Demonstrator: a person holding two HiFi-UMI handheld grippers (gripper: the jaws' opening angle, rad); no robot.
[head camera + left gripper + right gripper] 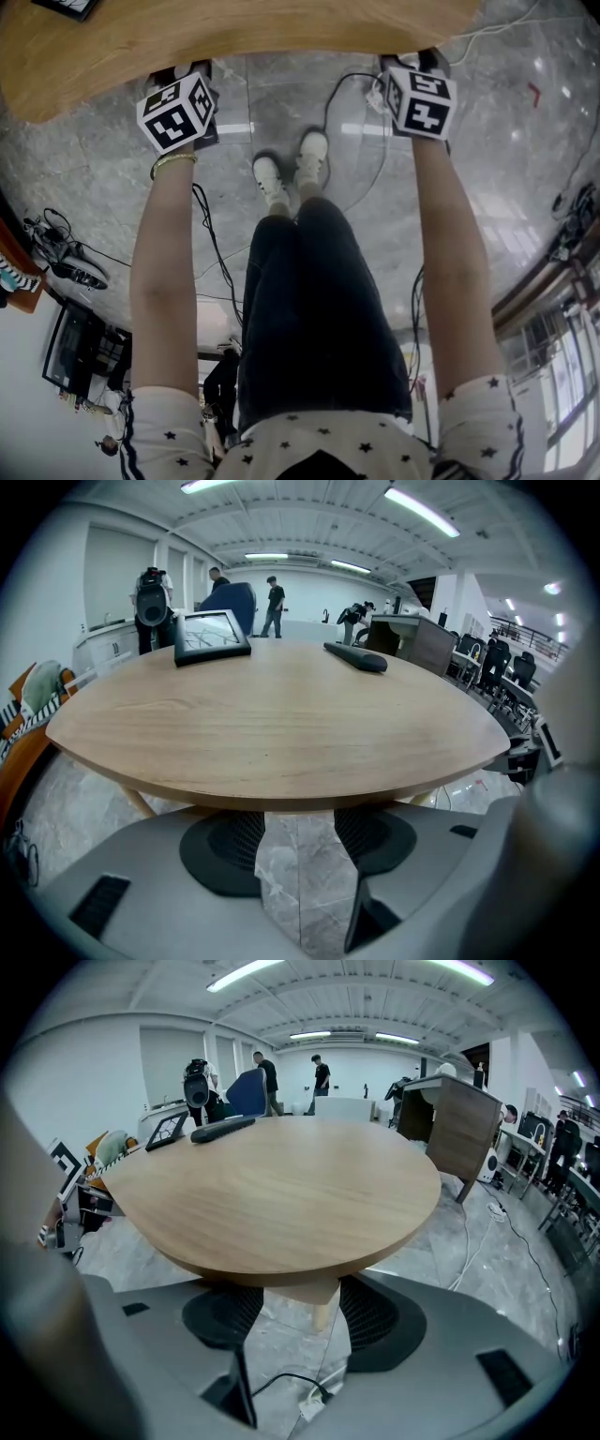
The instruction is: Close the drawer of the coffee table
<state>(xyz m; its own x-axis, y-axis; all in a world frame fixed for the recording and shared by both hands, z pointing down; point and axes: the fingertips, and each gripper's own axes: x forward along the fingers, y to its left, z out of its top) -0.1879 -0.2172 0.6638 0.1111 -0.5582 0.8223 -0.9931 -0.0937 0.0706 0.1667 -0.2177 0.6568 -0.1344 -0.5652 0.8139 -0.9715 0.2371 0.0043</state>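
Claws both hang released, each with a clear gap between its dark pads. Between the pads of the left claw point(298, 829) only the grey marble floor point(295, 892) shows, and nothing is gripped. The right claw point(295, 1305) is spread the same way. In its gap, farther back, stand a pale wooden leg point(323, 1312) and a black cable point(281, 1380) running over the floor to a white plug block point(314, 1408).

Just above and ahead of both claws runs the rim of the round wooden coffee-table worktop point(281, 724). From the head view the claw tips reach under that rim, and the marker cubes, left point(176, 112) and right point(422, 101), sit just beside it. The drawer cannot be made out in any view; only the rim and underside show.

On the far part of the worktop stand a tilted dark-framed panel point(211, 637) and, well apart from it, a long dark remote-like thing point(356, 657).

The person stands close to the worktop with both forearms stretched forward, a gold bracelet point(173, 161) on the left wrist and white shoes point(291, 169) on the floor between the claws. More cables trail across the marble. Several people point(274, 602) stand far back in the hall.
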